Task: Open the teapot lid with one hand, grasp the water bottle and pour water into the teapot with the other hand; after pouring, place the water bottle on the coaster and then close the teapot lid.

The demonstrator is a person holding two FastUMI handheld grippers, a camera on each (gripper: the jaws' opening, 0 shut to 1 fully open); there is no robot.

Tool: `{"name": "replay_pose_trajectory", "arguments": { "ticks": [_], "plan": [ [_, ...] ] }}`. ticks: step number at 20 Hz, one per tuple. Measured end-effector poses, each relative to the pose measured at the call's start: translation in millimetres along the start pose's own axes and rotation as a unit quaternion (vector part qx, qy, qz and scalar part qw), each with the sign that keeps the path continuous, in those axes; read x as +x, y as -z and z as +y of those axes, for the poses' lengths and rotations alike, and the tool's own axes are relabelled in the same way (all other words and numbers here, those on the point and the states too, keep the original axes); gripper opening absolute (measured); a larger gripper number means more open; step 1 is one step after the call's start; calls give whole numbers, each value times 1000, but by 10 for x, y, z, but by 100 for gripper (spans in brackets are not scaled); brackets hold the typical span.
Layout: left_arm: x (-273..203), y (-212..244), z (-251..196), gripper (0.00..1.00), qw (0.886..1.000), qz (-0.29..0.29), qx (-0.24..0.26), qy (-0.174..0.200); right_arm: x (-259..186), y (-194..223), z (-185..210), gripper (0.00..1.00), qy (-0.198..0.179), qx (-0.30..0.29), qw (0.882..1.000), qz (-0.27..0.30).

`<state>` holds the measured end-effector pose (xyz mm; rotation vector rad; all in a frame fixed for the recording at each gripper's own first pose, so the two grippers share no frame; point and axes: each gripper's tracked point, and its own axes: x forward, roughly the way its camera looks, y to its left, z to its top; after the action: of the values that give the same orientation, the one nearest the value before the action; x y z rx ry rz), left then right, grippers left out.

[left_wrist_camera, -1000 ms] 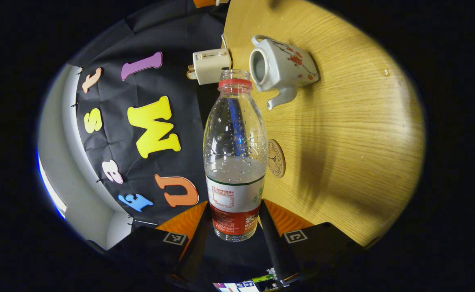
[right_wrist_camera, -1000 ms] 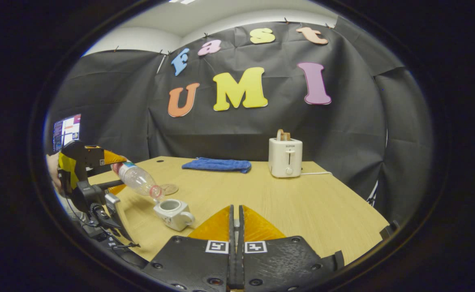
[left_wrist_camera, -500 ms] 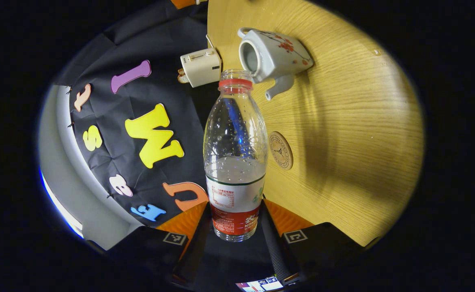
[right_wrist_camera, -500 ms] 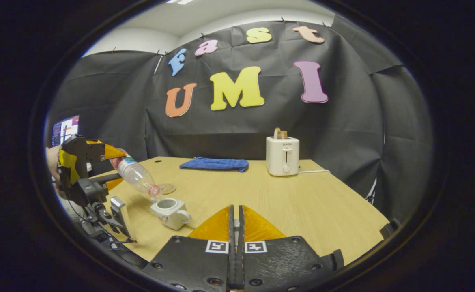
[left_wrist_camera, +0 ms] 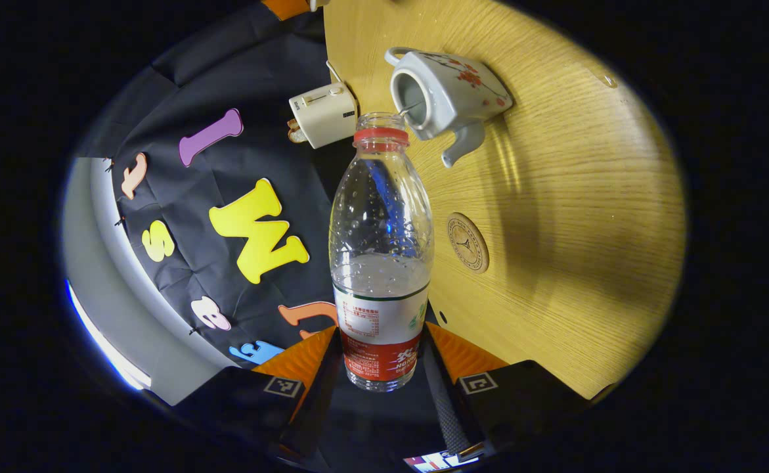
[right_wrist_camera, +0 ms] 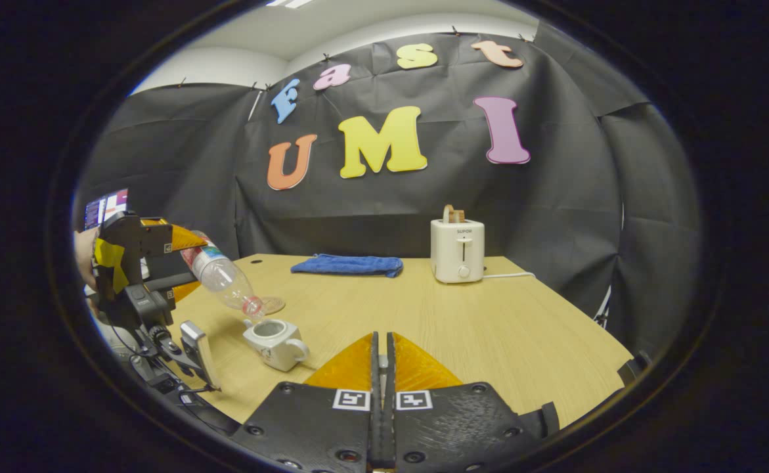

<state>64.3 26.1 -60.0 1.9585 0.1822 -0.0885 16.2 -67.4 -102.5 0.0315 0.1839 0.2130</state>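
My left gripper point(left_wrist_camera: 381, 336) is shut on the label end of a clear water bottle point(left_wrist_camera: 381, 249), capless and about a third full. The bottle point(right_wrist_camera: 226, 284) tilts mouth-down over the white flowered teapot point(right_wrist_camera: 276, 341), which stands lidless on the table. A thin stream of water runs from the bottle mouth into the teapot point(left_wrist_camera: 453, 89) opening. The round coaster point(left_wrist_camera: 467, 242) lies bare just beyond the pot. My right gripper point(right_wrist_camera: 381, 343) hovers over the table's near side, right of the pot, fingers pressed together with a small pale piece pinched between them; the lid's body is hidden.
A white toaster point(right_wrist_camera: 458, 251) with bread stands at the back of the wooden table point(right_wrist_camera: 502, 328), its cord trailing right. A folded blue cloth point(right_wrist_camera: 348, 265) lies at the back centre. A person's hand point(right_wrist_camera: 84, 253) holds the left gripper point(right_wrist_camera: 141, 256); a screen point(right_wrist_camera: 105, 209) glows behind.
The left gripper has risen a little and tipped the bottle steeper over the teapot; a thin stream now falls into the pot. The right gripper has stayed shut and nearly still.
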Motion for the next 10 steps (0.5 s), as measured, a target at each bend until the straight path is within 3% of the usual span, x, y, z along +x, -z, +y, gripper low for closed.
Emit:
{"name": "replay_pose_trajectory", "arguments": {
  "ticks": [10],
  "plan": [
    [-32, 13, 187, 72, 999, 5, 36, -19, -54, -5, -16, 0, -1, 4, 1000, -3]
  ]
}}
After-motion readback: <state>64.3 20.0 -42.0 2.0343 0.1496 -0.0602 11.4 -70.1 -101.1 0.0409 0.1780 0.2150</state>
